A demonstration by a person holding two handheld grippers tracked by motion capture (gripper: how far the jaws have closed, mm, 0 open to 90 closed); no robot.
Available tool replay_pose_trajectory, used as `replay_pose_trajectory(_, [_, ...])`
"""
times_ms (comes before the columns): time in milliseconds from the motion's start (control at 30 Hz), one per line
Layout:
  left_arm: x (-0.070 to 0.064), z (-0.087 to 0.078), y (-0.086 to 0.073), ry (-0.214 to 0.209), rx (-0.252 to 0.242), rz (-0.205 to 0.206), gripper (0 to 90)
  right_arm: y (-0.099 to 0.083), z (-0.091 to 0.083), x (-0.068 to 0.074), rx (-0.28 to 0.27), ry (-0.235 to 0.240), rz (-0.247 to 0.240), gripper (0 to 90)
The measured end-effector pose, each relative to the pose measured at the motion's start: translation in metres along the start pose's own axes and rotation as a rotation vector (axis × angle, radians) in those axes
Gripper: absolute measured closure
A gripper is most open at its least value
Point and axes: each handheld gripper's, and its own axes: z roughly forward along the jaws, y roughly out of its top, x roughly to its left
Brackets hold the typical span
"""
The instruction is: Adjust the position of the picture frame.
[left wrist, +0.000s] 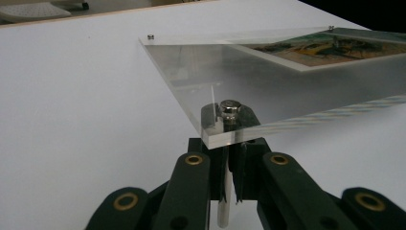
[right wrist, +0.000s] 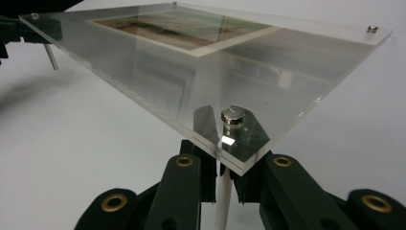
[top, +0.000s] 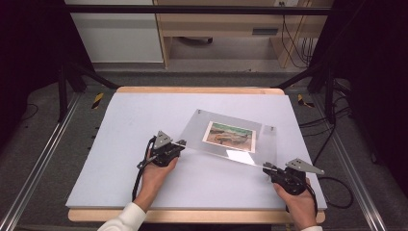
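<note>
Left tool (top: 179, 144) clenched on the thin metal post (left wrist: 230, 109) under one near corner of the clear acrylic frame (top: 197, 130), jaws closed on the pin just below the plate. Right tool (top: 266, 167) grasping the same way at the other near corner, shut on its own capped post (right wrist: 232, 116) in the right gripper view. Held between the two, then, with the frame's long near edge running straight from one tool to the other and the printed picture (top: 230, 135) sandwiched toward the middle, beyond both sets of jaws. Lies skewed on the white table (top: 134, 125): left corner farther from the person, right corner closer in, so that the long axis slants across the table instead of squaring with its front edge. Near edge lifted clear of the surface; far edge lower, with two small screw heads at its corners, though cannot tell whether it touches the table or hangs just above. Neither hand nearer than the other, each already at its corner. Probably calls for moving both tools together and level, keeping the line between them fixed, since any twist of one against the other would likely lever the plate on those slim pins. Judged to be mid-carry or mid-placement, frame not yet set down flat.
</note>
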Motion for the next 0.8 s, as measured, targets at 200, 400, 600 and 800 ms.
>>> replay_pose_trajectory(200, [-0.004,-0.007,0.006,-0.011,-0.021,0.027,84.5,0.006,-0.005,-0.003,-0.041,-0.008,0.012,84.8])
replay_pose_trajectory(400, [-0.006,-0.02,0.012,0.006,-0.065,0.019,84.2,0.015,-0.012,0.0,-0.071,0.023,-0.006,84.1])
replay_pose_trajectory(600, [-0.002,-0.039,0.019,0.01,-0.092,-0.005,83.9,0.03,-0.012,0.006,-0.094,0.058,-0.029,82.9])
replay_pose_trajectory(800, [0.004,-0.058,0.024,0.048,-0.124,-0.001,83.7,0.046,-0.004,0.015,-0.099,0.088,-0.049,82.8])
